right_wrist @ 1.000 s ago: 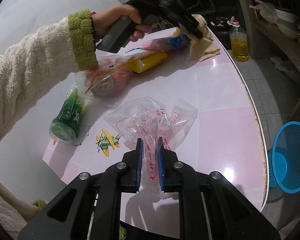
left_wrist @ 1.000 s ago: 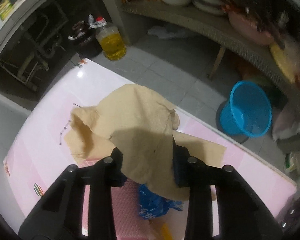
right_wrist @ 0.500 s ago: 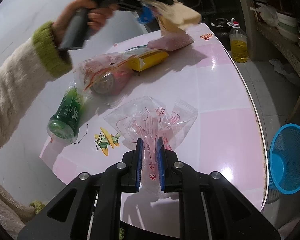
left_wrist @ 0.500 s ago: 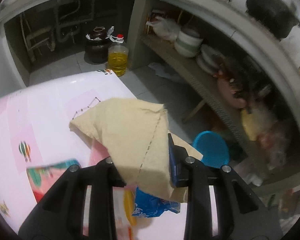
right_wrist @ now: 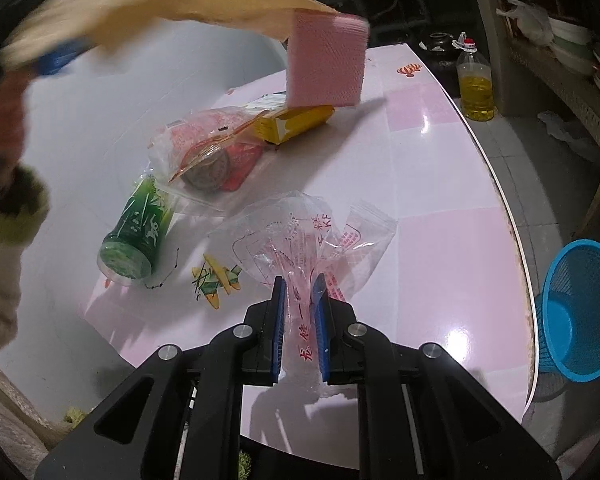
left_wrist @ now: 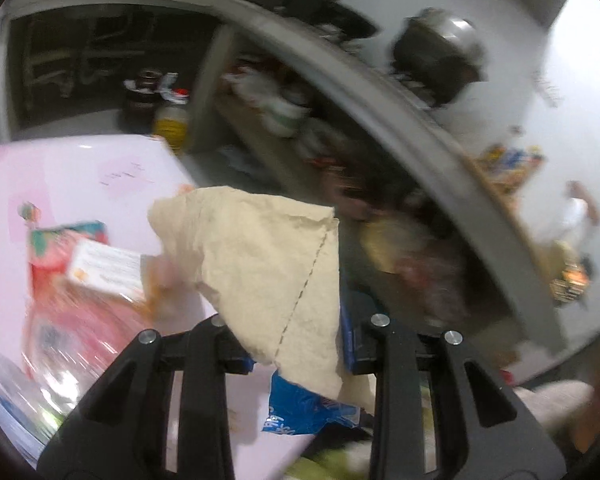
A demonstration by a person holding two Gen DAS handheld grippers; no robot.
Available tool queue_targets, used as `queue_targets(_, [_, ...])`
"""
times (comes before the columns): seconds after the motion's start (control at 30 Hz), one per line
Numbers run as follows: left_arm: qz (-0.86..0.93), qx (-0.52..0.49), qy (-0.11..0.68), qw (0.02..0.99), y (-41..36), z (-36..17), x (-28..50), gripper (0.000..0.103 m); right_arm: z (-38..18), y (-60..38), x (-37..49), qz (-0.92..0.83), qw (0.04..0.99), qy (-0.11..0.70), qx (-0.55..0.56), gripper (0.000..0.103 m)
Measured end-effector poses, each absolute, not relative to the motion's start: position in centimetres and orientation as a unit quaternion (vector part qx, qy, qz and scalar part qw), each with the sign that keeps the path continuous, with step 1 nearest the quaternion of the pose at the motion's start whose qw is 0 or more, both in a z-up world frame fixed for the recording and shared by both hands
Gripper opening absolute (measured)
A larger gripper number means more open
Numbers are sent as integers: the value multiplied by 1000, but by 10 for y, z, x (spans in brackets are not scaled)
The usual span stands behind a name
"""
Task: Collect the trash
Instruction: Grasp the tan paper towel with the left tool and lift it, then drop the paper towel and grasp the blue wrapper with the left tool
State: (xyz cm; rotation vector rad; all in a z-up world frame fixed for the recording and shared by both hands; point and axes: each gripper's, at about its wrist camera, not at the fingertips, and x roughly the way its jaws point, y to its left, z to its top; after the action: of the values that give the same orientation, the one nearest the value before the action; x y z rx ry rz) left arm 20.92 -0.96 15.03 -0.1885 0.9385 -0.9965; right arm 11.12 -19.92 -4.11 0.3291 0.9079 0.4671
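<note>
My left gripper [left_wrist: 296, 344] is shut on a beige paper towel [left_wrist: 260, 264], with a crumpled blue wrapper [left_wrist: 300, 408] pinched under it. In the right wrist view this bundle is a blur high at the top left, where the beige paper towel [right_wrist: 160, 0] stretches rightward. A pink textured sheet [right_wrist: 326, 60] hangs from its end above the table. My right gripper [right_wrist: 300, 312] is shut on a clear plastic bag with red print [right_wrist: 300, 240], which lies on the pink table [right_wrist: 440, 240].
On the table lie a green can [right_wrist: 136, 236] on its side, a clear bag with red contents [right_wrist: 208, 160] and a yellow box [right_wrist: 296, 120]. A blue basket [right_wrist: 580, 308] stands on the floor to the right. An oil bottle [right_wrist: 476, 84] stands beyond the table's edge.
The left gripper has risen and swung left and nearer with the beige paper and blue wrapper. The pink sheet has come up off the table. The right gripper has not moved.
</note>
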Motion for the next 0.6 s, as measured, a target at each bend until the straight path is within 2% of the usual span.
queue_targets(0.17, [-501,-125,422,745,6,173,160,29,-40,-202,110,220,860,430,162,14])
queue_targets(0.33, [-507,-141,419,740,14,170,138,29,-37,-203,104,212,865,425,162,14])
queue_targets(0.5, [-521,-190,446,702,11,135,133,29,-33,-211,93,199,870,420,166,14])
queue_targets(0.6, [-497,-192,456,713,0,105,135,29,-30,-222,87,183,875,413,174,14])
